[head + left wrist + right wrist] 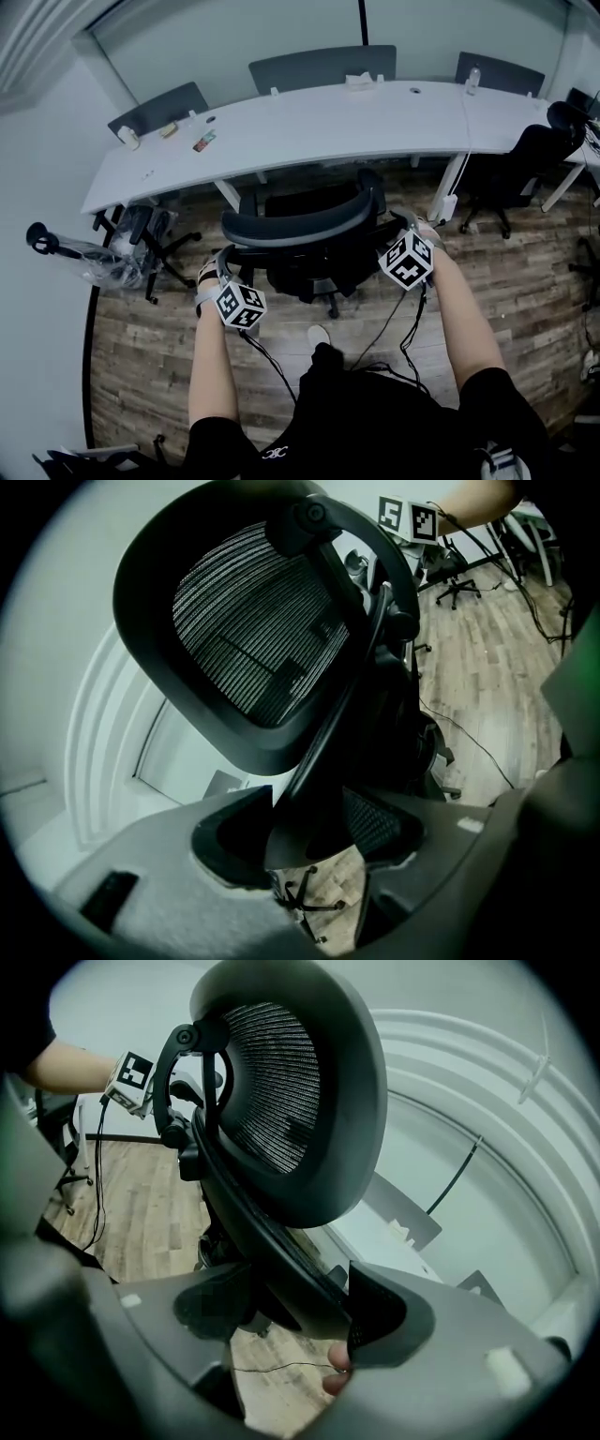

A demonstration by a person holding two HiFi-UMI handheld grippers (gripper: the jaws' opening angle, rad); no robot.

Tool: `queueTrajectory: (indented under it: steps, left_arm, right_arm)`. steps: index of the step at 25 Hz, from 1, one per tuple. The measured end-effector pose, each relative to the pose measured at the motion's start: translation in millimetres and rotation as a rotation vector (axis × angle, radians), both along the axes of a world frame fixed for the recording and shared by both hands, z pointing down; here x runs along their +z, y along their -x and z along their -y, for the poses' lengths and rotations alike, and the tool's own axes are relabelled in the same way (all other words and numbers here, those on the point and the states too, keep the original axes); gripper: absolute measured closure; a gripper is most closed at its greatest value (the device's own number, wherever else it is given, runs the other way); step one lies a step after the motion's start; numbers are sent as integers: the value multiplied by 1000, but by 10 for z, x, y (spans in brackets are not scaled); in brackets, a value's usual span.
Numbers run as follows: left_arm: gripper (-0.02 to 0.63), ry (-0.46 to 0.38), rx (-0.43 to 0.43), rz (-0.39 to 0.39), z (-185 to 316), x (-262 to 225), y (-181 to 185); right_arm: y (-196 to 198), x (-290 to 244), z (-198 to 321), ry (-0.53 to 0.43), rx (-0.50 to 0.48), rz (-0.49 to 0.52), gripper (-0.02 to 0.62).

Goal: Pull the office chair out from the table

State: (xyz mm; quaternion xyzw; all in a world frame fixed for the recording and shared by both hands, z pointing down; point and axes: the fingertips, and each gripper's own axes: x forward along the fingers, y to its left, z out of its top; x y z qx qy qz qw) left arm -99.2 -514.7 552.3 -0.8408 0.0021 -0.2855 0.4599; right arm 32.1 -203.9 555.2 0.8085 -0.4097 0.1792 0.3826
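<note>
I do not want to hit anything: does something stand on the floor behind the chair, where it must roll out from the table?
Only the person's own shoe, on the floor just behind the chair. The rest of the floor behind it shows nothing in the way.

Tongs (309, 844) clamped on office chair (323, 752) back edge, mesh headrest (253, 635) above, wood floor (487, 686) right

Floor: wood-look planks (141, 347) in mixed brown and grey are laid across the room.
Bench: a long white bench (309, 127) on white legs is set before the rear wall.
Walls: a pale plain wall (42, 169) is seen at left; the rear wall (281, 28) is split by a dark vertical strip (362, 21).
Seating: three grey seat backs (322, 67) are lined up behind the bench; a black swivel chair (520, 169) is parked at its right end.
</note>
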Motion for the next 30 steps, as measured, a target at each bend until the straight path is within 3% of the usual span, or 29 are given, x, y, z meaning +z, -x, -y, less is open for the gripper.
queueTrajectory:
  steps: [4, 7, 12, 21, 27, 30]
  left_arm:
    - [374, -6, -9, 7, -310, 173, 547]
    - [374, 0, -13, 21, -302, 26, 428]
    - [374, 4, -9, 19, -400, 38, 683]
    - [374, 23, -4, 22, -435, -28, 710]
    - [359, 57, -13, -21, -418, -59, 723]
    - [371, 113, -67, -115, -439, -185, 847]
  right_arm:
    - [549, 164, -312, -3, 2, -12, 272]
    - [427, 15, -298, 0, -4, 2, 272]
    - [694, 18, -403, 10, 0, 7, 270]
    - [739, -42, -442, 6, 5, 10, 269]
    - [758, -99, -434, -29, -11, -70, 265]
    - [862, -179, -492, -65, 25, -141, 277]
